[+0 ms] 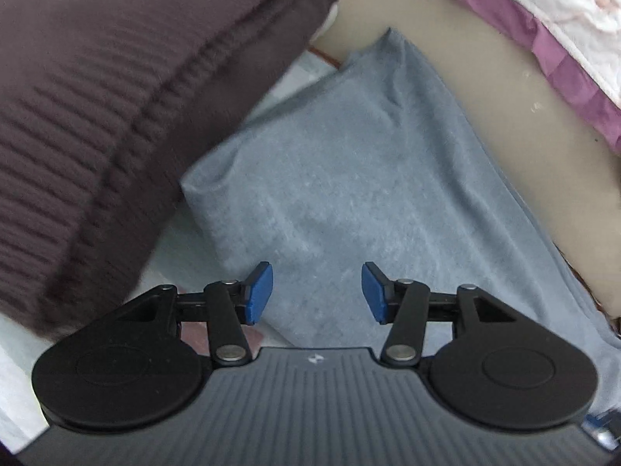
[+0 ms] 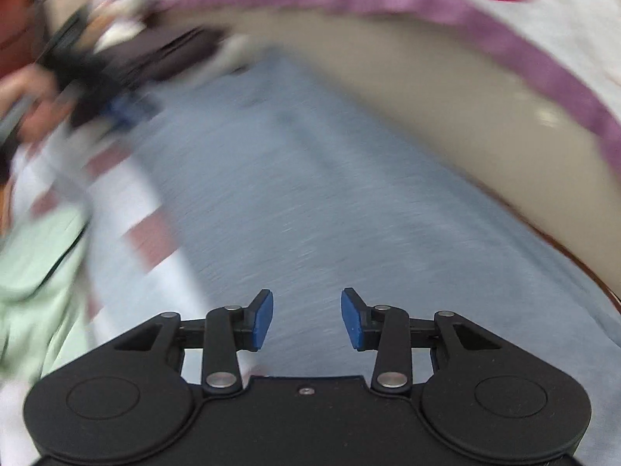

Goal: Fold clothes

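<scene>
- Blue-grey garment [image 1: 349,178] is lying spread on the surface, already folded over at least once, running from near the camera toward the far edge; a soft folded corner is showing at its left side and a small peak at the far end.
- Left gripper [image 1: 317,294] is hovering over the near part of the garment, jaws standing apart, nothing between the blue pads [image 1: 259,291].
- Right gripper [image 2: 307,319] is also gaping over the same cloth [image 2: 310,202], empty; this view is heavily blurred, so fine detail is not readable.
- Dark brown ribbed knit [image 1: 97,108] is sitting to the left, overlapping the view; whether it touches the garment, cannot tell.
- Purple-trimmed quilt [image 1: 562,39] is lying far right, apart from the garment across bare beige surface [image 1: 485,89].
- Handling judgement: the fabric is looking thin, light, limp and fleecy; it should be drooping and not holding shape.
- Best hold is probably pinching both layers at the corners or along an edge, not mid-panel, or layers may be sliding apart.
</scene>
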